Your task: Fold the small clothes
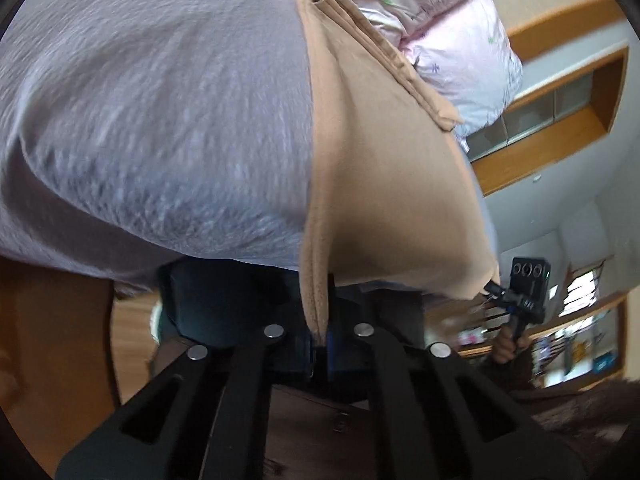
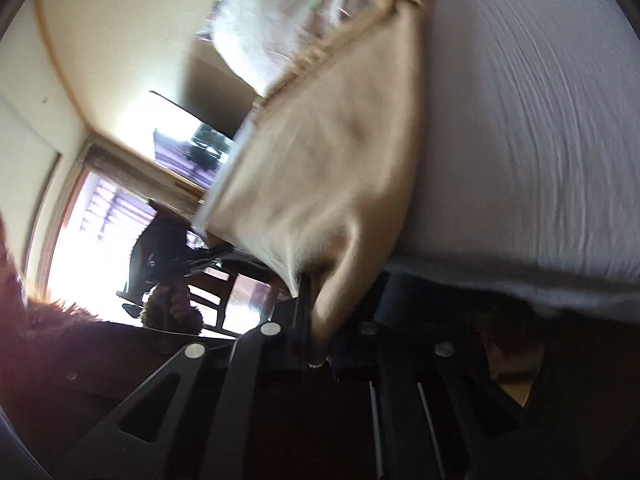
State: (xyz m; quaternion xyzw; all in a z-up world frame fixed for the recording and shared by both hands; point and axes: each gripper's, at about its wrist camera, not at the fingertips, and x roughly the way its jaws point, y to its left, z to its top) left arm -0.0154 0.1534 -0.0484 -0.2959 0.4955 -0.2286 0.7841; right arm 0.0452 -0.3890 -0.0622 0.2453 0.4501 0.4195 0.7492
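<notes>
- The left hand-held gripper (image 1: 320,334) is clamped on one corner of the beige garment (image 1: 384,184).
- The garment hangs stretched between the two tools, above the edge of the bed (image 1: 152,128) with its pale lilac sheet.
- The right hand-held gripper (image 2: 320,344) pinches the opposite corner; its view is blurred.
- A floral quilt (image 1: 460,36) lies beyond.

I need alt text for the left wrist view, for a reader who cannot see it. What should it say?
The closed left tongs pinch one edge of a small beige stretch-fabric garment, which extends away over a pale lilac crinkled bedsheet. At the garment's far lower corner, the right tongs grip it too, and a floral pink-white duvet lies beyond.
</notes>
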